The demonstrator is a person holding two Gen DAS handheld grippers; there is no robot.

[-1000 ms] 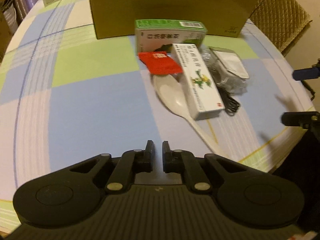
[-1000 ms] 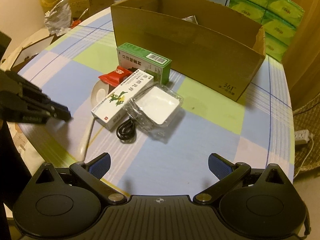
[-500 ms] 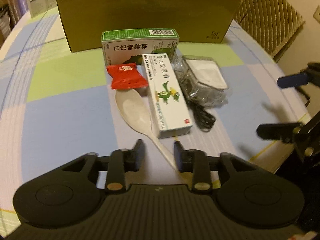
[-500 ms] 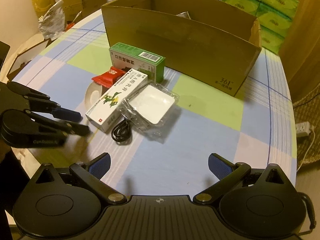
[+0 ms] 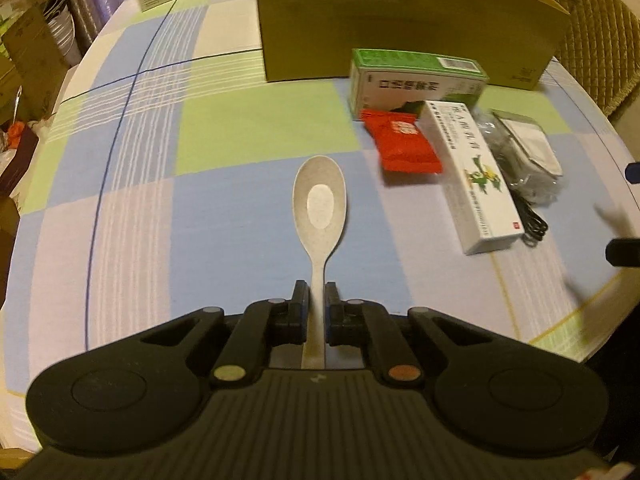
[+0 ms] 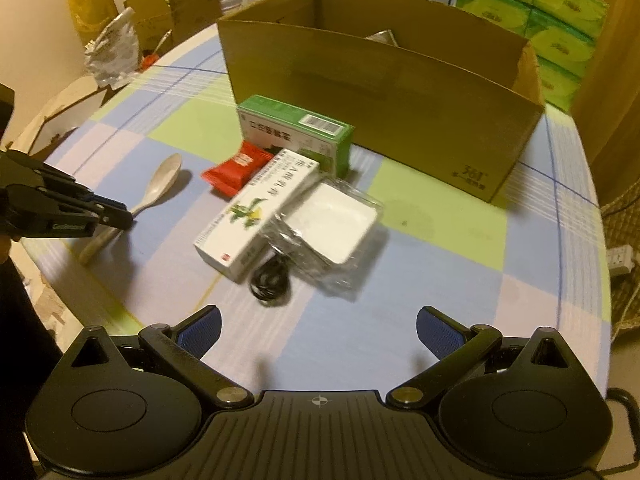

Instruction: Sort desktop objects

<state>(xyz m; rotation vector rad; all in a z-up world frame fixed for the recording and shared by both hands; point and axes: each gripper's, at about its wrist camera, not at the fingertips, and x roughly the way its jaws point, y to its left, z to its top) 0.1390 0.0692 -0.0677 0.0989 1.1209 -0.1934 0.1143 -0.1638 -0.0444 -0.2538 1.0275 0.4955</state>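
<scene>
My left gripper (image 5: 316,294) is clamped on the spoon (image 5: 320,210) handle, bowl pointing straight ahead toward the cardboard box (image 5: 404,20), while my right gripper (image 6: 318,330) hangs wide apart.

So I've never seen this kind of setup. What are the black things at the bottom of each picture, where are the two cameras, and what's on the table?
No robot arm here: a person holds a two-finger gripper in each hand, and each carries a fisheye camera looking forward along its fingers. The black shapes at the bottom are those grippers.

In the left wrist view, the left gripper is shut on the handle of a pale spoon. In the right wrist view, the right gripper is open and holds nothing; the left one appears at its left edge.

On the checked tablecloth lie a green box, a red packet, a long white box, a clear-wrapped white item and a black cable. Behind them stands an open cardboard box.
</scene>
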